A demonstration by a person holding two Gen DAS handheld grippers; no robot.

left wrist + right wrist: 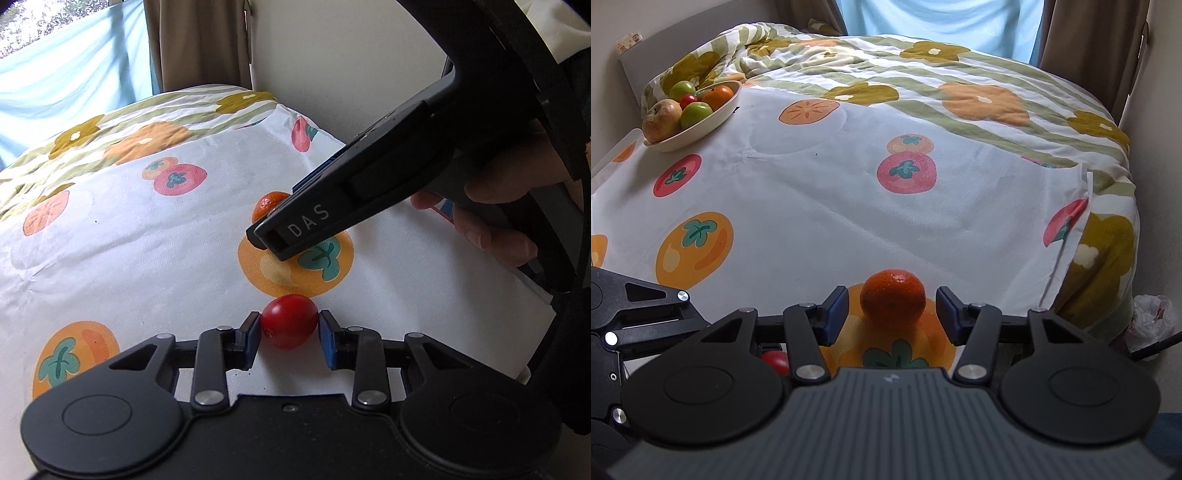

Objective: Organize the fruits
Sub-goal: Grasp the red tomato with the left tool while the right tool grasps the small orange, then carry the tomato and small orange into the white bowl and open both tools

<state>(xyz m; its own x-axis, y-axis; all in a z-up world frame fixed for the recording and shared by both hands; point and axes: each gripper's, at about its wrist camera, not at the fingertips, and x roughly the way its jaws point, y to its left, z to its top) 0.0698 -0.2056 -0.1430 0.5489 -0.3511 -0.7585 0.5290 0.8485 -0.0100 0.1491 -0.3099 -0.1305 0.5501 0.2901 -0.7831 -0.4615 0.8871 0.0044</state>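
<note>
A small red tomato lies on the fruit-print cloth, and my left gripper is shut on it, both blue pads touching its sides. A small orange mandarin sits on the cloth between the open fingers of my right gripper, with gaps on both sides. In the left wrist view the mandarin is partly hidden behind the right gripper's finger. The tomato peeks out under my right gripper. A cream bowl at the far left holds apples, an orange and a tomato.
The cloth covers a bed with a flowered quilt. A wall and headboard stand to the right of the left gripper's view. Curtains and a window are at the back. A white plastic bag lies beside the bed.
</note>
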